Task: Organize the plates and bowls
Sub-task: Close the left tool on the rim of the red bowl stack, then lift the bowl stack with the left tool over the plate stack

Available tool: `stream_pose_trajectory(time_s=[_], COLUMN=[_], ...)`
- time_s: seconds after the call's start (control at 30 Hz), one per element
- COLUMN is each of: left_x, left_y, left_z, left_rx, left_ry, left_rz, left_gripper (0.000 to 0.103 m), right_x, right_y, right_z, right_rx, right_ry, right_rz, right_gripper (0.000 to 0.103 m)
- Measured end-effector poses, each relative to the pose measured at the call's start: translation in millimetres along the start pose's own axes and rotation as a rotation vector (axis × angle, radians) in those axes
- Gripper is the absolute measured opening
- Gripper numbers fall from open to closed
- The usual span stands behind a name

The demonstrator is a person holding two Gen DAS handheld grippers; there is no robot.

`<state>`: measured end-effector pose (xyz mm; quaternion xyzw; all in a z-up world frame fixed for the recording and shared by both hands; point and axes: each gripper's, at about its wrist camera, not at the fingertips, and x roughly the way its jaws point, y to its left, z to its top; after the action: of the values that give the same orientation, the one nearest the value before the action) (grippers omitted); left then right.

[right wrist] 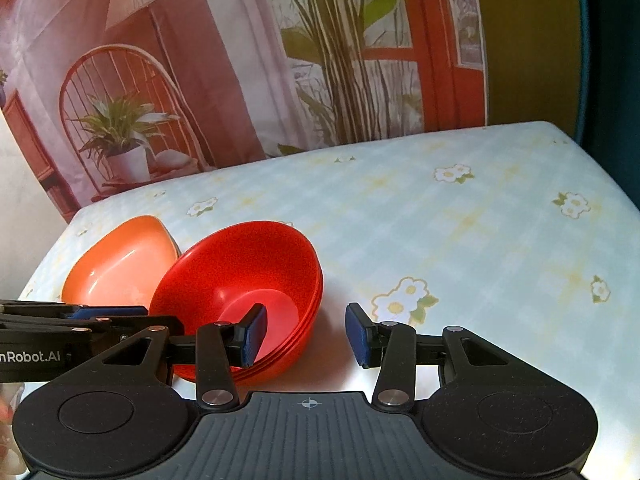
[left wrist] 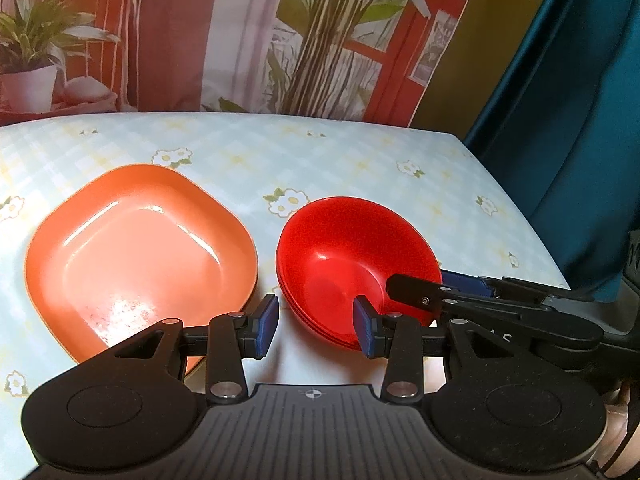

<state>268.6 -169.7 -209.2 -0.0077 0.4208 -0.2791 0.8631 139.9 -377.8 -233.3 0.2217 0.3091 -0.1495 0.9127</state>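
A stack of red bowls (left wrist: 352, 264) stands on the table, nested one in another; it also shows in the right wrist view (right wrist: 240, 284). An orange square plate (left wrist: 140, 252) lies just left of it, also visible in the right wrist view (right wrist: 120, 264). My left gripper (left wrist: 316, 330) is open, its right finger over the stack's near rim, its left finger near the plate's edge. My right gripper (right wrist: 306, 334) is open, its left finger inside the stack's near rim, its right finger outside over the table. The right gripper also shows from the side in the left wrist view (left wrist: 452, 292).
The table (right wrist: 480, 240) has a pale blue checked cloth with daisies. A printed backdrop (left wrist: 280, 40) of plants and a window hangs behind it. A dark blue curtain (left wrist: 580, 120) hangs beyond the table's right edge.
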Motion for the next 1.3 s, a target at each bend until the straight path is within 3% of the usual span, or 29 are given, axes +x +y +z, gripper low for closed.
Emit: stream_pose_trajectory(time_s=[0.73, 0.87, 1.3], left_x=[29.9, 30.3, 17.9], left_y=[5.5, 4.5, -3.2], left_z=[2.9, 2.5, 1.5], left_rx=[-0.040, -0.032, 0.003], left_ry=[0.019, 0.018, 0.001], left_rz=[-0.034, -0.031, -0.044], left_gripper=[0.039, 0.038, 0.038], right_x=[9.7, 10.2, -0.6], right_y=[-3.6, -1.4, 0.3], right_z=[-2.5, -1.7, 0.7], right_rx=[0.020, 0.019, 0.016], right_ry=[0.007, 0.007, -0.008], right_rz=[0.037, 0.050, 0.037], right_gripper=[0.034, 0.025, 0.024])
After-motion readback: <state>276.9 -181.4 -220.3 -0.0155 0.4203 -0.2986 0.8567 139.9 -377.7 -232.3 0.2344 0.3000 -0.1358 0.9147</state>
